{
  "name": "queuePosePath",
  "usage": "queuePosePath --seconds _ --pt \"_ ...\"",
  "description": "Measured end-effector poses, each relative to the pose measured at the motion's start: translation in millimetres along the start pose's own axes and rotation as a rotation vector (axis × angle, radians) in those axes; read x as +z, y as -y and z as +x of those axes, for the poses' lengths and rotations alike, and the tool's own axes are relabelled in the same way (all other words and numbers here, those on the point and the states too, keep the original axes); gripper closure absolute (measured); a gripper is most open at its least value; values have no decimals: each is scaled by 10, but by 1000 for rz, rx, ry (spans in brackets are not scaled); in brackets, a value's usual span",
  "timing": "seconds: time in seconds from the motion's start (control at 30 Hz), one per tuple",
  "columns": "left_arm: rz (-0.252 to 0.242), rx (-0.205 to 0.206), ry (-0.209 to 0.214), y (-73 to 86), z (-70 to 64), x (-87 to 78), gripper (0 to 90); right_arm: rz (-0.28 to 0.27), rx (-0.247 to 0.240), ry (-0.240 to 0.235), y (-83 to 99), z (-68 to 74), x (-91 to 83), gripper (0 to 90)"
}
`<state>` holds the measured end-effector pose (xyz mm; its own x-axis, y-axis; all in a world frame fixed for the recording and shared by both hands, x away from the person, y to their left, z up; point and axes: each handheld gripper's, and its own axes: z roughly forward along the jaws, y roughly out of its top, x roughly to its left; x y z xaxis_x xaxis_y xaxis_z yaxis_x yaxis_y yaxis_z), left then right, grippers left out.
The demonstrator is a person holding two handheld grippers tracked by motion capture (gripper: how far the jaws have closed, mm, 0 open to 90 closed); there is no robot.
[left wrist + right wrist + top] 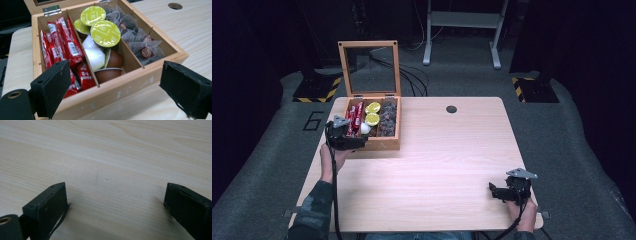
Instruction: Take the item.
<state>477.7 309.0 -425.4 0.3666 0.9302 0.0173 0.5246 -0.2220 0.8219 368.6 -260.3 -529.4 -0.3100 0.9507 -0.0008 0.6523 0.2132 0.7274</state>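
Well, room's dark, grey carpet, pale wood worktop [447, 150] smooth and bare. Wooden box [130, 82], lid up, at far left: rigid, prob. heavyish, take by its walls. Inside: red sachets [62, 47] soft/slippery; capsules [105, 33] light, crushable, pinch at rim; tea bags [142, 45] flimsy. Left tongs [112, 90] wide open, empty, at box front; right tongs [115, 205] wide open, empty, near right.

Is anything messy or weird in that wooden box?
A little. In the box's middle compartment the coffee capsules are jumbled: some sit green lid up, a white one and brown ones lie tipped on their sides. The red sachets and tea bags stay in their own compartments. Nothing looks spilled or broken.
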Motion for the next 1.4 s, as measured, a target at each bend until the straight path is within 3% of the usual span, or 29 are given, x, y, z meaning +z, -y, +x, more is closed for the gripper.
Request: queuePosePath --seconds 0.43,0.9,1.1,1.4 --pt "-9 -14 0 -230 15 182 97 -2 1 0 0 0 -1 51" --pt "6 -18 -28 -517 -24 521 97 -3 0 0 1 0 -2 55" --pt "56 -21 -26 -566 -29 712 115 -3 10 0 2 7 -4 56" --pt "101 1 -76 -538 -22 940 185 -5 8 1 1 5 -4 60"
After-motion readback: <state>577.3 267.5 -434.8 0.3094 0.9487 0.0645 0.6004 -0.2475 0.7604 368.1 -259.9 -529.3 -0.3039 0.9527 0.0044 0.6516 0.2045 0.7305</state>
